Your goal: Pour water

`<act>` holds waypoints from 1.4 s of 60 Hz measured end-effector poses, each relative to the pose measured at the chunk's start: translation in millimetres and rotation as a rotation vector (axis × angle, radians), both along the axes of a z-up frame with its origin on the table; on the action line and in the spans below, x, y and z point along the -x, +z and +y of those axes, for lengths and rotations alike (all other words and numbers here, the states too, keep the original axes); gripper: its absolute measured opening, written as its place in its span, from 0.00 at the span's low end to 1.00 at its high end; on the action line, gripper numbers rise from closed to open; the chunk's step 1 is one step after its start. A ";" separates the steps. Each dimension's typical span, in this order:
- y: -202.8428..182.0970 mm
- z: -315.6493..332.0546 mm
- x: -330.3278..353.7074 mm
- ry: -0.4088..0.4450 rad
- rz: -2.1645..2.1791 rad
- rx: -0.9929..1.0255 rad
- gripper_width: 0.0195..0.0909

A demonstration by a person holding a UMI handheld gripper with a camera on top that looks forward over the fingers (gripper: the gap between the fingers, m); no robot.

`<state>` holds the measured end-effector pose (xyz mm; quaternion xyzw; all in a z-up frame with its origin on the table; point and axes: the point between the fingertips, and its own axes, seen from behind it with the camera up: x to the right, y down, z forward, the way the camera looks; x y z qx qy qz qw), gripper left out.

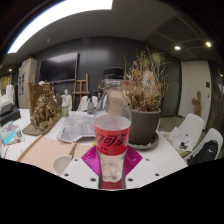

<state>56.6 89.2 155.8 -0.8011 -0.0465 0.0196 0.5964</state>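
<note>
- Your tongs are clenched on the clear plastic bottle with the red label, held upright.
- Below it, a white bench.
- Beyond: a potted plant, dark walls, a ceiling light strip.

bottle: clear plastic, see-through; red label with white lettering round its middle; pale cap
gripper: magenta pads on the fingers at either side of the bottle's base
table: white top; a tan, wood-coloured stretch at the left
plant pot: dark grey; dry brown and tan stems above it
wall: dark, nearly black
ceiling light: long white strip
</note>
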 end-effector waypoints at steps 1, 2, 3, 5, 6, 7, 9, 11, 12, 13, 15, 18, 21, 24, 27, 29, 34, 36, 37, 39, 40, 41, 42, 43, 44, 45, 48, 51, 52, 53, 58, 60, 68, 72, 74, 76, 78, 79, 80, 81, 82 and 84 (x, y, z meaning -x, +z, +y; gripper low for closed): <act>-6.6 1.0 -0.8 0.007 -0.001 0.006 0.08; -13.3 1.7 -1.8 0.013 -0.002 0.013 0.07; -20.0 2.3 -2.2 0.020 -0.002 0.021 0.08; -35.6 5.3 1.2 0.033 0.001 0.035 0.08; -41.0 5.3 1.3 0.041 0.005 0.041 0.08; -45.5 4.1 0.4 0.048 0.009 0.044 0.08; -54.3 4.0 0.1 0.059 0.014 0.050 0.08; -62.5 3.8 0.0 0.067 0.017 0.058 0.08; -66.5 3.9 0.2 0.072 0.019 0.061 0.08; -70.1 3.7 0.5 0.077 0.021 0.062 0.08; -77.3 5.8 3.3 0.085 0.022 0.067 0.08; -86.2 2.0 5.2 0.093 0.029 0.067 0.08; -83.7 2.1 3.0 0.091 0.029 0.035 0.12; -83.7 1.0 2.8 0.093 0.024 0.033 0.19; -82.7 -0.7 3.9 0.090 0.008 0.020 0.30; -83.2 -1.4 4.3 0.089 0.001 0.022 0.35; -87.0 -5.8 2.7 0.087 -0.004 0.079 0.62; -88.1 -10.8 2.8 0.084 -0.001 0.106 0.82; -87.7 -13.4 3.0 0.083 0.000 0.117 0.91; -83.3 -18.9 3.6 0.085 0.003 0.131 0.93; -80.6 -22.6 3.4 0.084 0.004 0.133 0.90; -77.5 -27.0 3.4 0.078 0.004 0.132 0.90; -74.0 -30.7 2.3 0.071 0.003 0.134 0.91; -70.3 -35.2 1.1 0.065 0.000 0.138 0.92; -67.1 -39.8 0.3 0.060 -0.004 0.142 0.93; -63.5 -44.8 -1.2 0.052 -0.009 0.145 0.93; -50.4 -58.9 -6.3 0.026 -0.024 0.159 0.92; -37.9 -83.0 -2.1 0.000 -0.033 0.166 0.92; -33.1 -91.2 -0.4 -0.004 -0.034 0.167 0.93; -28.3 -99.7 1.6 -0.010 -0.034 0.170 0.93; -2.9 -145.8 12.2 -0.036 -0.040 0.186 0.93; 6.8 -166.0 18.8 -0.044 -0.046 0.185 0.93; 41.9 -242.4 37.1 -0.092 -0.091 0.191 0.93; 52.1 -274.5 49.3 -0.104 -0.090 0.197 0.93; 57.1 -289.6 55.6 -0.106 -0.081 0.200 0.93; 59.6 -301.7 61.4 -0.108 -0.072 0.205 0.93; 61.6 -312.2 67.3 -0.107 -0.064 0.207 0.93; 62.2 -316.8 69.8 -0.106 -0.062 0.207 0.93; 62.6 -321.0 71.6 -0.106 -0.062 0.207 0.93; 62.7 -325.0 72.9 -0.109 -0.063 0.210 0.93; 62.7 -329.1 73.9 -0.111 -0.066 0.212 0.93; 61.8 -335.2 76.3 -0.113 -0.070 0.214 0.93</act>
